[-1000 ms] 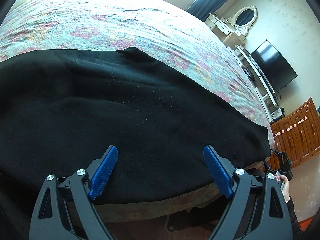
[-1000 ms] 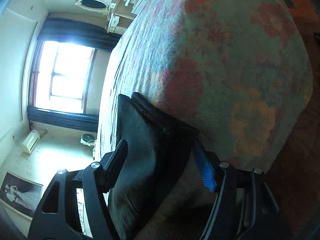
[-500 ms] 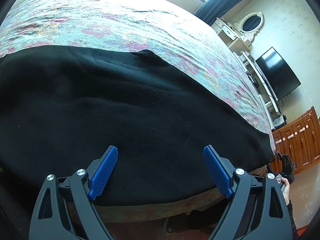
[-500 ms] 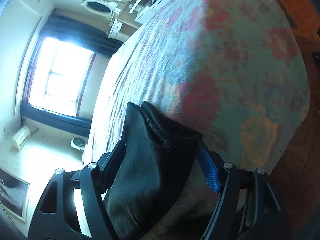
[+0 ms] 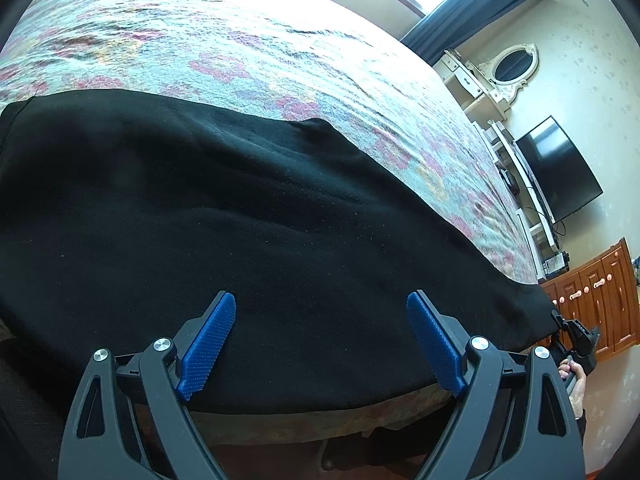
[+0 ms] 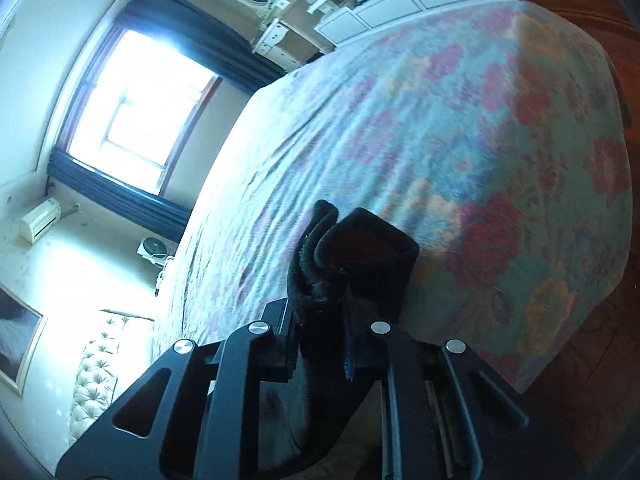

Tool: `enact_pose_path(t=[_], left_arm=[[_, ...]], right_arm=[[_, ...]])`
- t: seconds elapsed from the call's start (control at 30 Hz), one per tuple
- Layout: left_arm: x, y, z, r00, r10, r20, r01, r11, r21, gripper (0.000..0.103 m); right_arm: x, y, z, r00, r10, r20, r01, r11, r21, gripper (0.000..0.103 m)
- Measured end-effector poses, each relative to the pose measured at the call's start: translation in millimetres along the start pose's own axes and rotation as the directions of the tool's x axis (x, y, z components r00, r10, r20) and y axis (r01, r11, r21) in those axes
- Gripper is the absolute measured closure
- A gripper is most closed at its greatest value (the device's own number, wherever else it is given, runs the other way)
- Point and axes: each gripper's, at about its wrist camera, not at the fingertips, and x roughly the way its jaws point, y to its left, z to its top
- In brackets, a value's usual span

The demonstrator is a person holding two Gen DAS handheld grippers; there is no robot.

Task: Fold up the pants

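Black, fleecy knit: the pants lie spread flat along the near edge of the bed, one end running to the corner by the cabinets. Soft and limp, no stiffness to speak of; we expect them to sag and drape from any single hold, and the nap should give the pads decent friction. Looks thick enough to be moderately heavy for cloth, not fragile.

Right gripper is closing on the pants' end, fabric bunched between the pads and poking up past them in a doubled fold. Both layers look caught, though we can't confirm the lower one is fully in.

Left gripper hovers over the middle of the pants with jaws wide apart, nothing between them.

Where we'd grip: hems and waistband, pinching all layers at a corner, since a mid-panel pinch would likely lift only the top layer. One hold per end keeps the edge taut for the fold. Risk: the free end dragging and wrinkling as the held end travels.
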Motion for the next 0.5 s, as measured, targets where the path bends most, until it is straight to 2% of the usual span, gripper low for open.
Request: enact_pose_path(t=[0.2, 0.33, 0.5], left_arm=[[-5.1, 7.9, 3.3, 1.0, -0.001, 0.009, 0.001, 1.0, -0.019, 0.017], [-8.2, 11.7, 5.6, 1.0, -0.005, 0.016, 0.005, 0.999, -0.033, 0.017], [-10.6, 18.7, 7.1, 1.0, -0.016, 0.017, 0.017, 0.999, -0.051, 0.017]], right_arm=[[-3.9, 72.8, -6.7, 0.998, 0.058, -0.014, -0.059, 0.983, -0.174, 0.087], [-8.1, 111.4, -31.0, 0.995, 0.083, -0.049, -0.093, 0.956, -0.276, 0.087], [-1.2, 163.6, -75.2, 0.986, 0.1, -0.137, -0.146, 0.912, -0.384, 0.087]])
